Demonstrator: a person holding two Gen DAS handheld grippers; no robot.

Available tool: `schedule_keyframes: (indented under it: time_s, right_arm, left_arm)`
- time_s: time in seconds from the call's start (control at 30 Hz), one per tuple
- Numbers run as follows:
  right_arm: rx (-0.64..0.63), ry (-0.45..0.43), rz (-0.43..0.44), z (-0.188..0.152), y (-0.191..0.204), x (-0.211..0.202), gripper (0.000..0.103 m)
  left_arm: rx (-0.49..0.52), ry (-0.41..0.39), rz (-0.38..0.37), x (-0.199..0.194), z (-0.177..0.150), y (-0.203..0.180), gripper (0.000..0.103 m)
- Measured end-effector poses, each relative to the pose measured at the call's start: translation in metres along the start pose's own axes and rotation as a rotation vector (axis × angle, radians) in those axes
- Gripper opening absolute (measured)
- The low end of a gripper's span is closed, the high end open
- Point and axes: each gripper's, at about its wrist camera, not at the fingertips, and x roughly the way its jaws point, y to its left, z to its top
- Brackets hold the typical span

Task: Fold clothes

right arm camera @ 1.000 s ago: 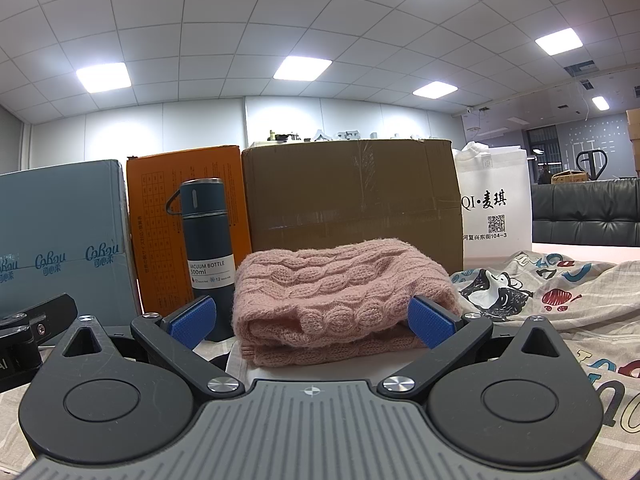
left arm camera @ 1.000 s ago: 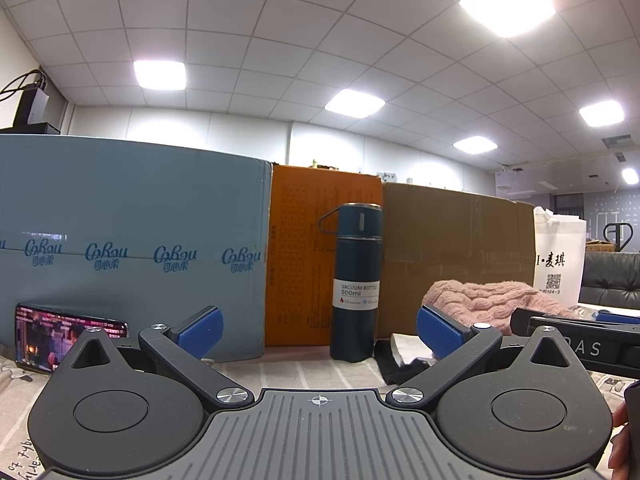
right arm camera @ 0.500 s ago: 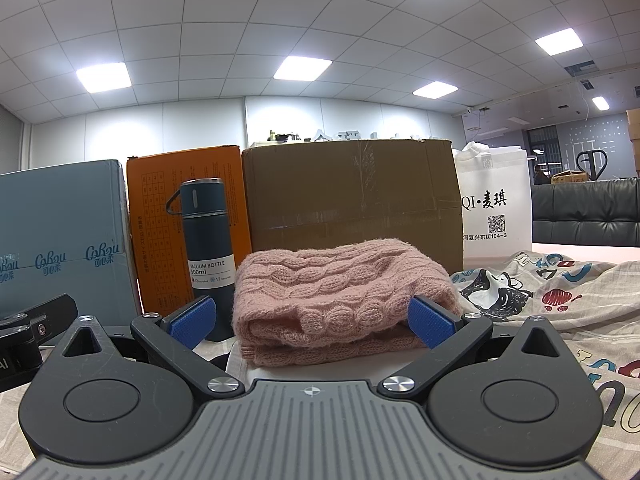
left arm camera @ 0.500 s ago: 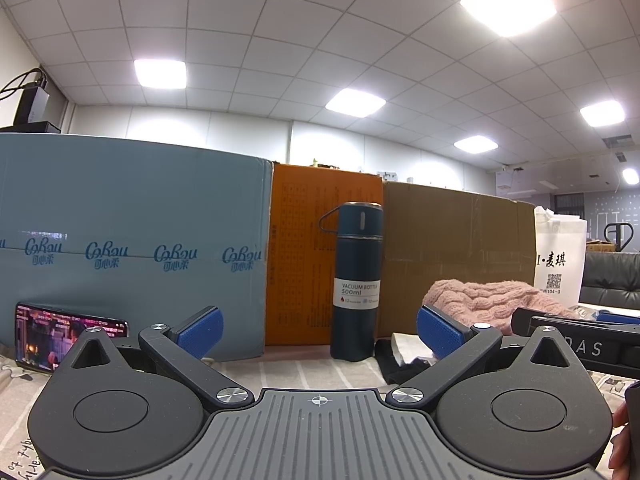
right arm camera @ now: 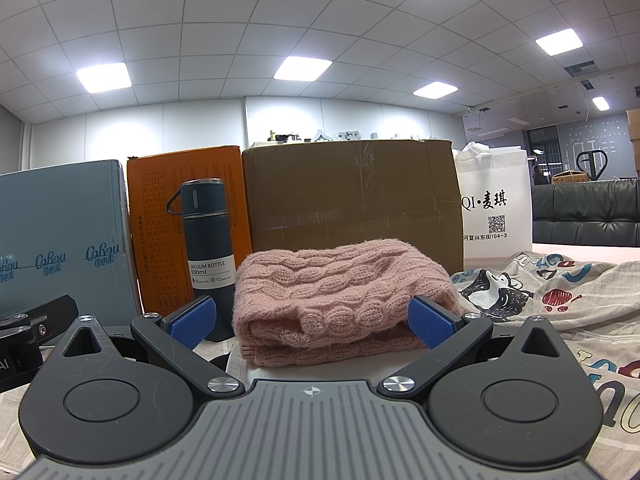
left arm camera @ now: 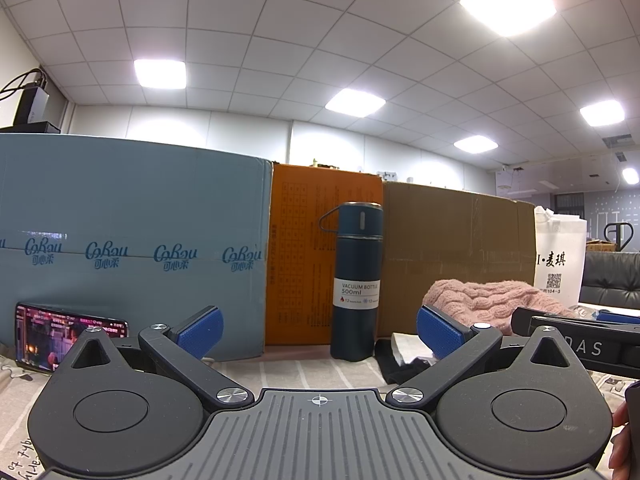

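- Both tongs stand wide apart and hold nothing. From the left wrist, my left tongs (left arm camera: 318, 326) sit low over the striped cloth (left arm camera: 304, 372), aimed at a dark flask (left arm camera: 356, 280) that stands before a blue box (left arm camera: 132, 248) and an orange box (left arm camera: 304, 256). The pink sweater (left arm camera: 488, 300) lies off to the right, and a phone (left arm camera: 68, 336) leans at the left.
- From the right wrist, my right tongs (right arm camera: 312, 320) face the pink sweater (right arm camera: 340, 292), already folded into a stack just ahead, with a printed garment (right arm camera: 560, 292) crumpled to its right.
- My worry: pushing forward could shove the stack and undo its folds, or a sideways swing could tip the flask (right arm camera: 206, 256).
- Behind stand a brown carton (right arm camera: 352, 196) and a white bag (right arm camera: 496, 208), under office ceiling panels with bright lights.
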Motion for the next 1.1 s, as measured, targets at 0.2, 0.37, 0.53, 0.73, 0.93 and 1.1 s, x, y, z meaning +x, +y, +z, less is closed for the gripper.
schedule_keyframes:
  time_s: [0.2,0.37,0.53,0.73,0.93,1.1]
  right_arm:
    - [0.000,0.000,0.001,0.0001,0.0002,0.0002,0.103]
    - [0.001,0.000,0.003,0.0000,0.0001,0.0008,0.103]
    - [0.002,0.000,0.008,0.0000,0.0001,0.0010,0.103]
    - [0.001,0.003,0.015,0.0004,-0.0003,0.0004,0.103]
    - [-0.003,0.015,0.029,-0.0001,0.0013,0.0008,0.103]
    - [-0.002,0.016,0.033,-0.0002,0.0012,0.0009,0.103]
  left_arm:
    - [0.001,0.004,0.000,0.0009,0.0007,-0.0002,0.103]
    - [0.003,0.006,-0.001,0.0019,0.0012,-0.0004,0.103]
    - [0.003,0.005,0.000,0.0037,0.0013,-0.0016,0.103]
    - [0.003,0.005,0.000,0.0054,0.0016,-0.0025,0.103]
    - [0.000,-0.001,0.000,0.0060,0.0021,-0.0025,0.103]
    - [-0.004,-0.010,0.001,0.0065,0.0018,-0.0016,0.103]
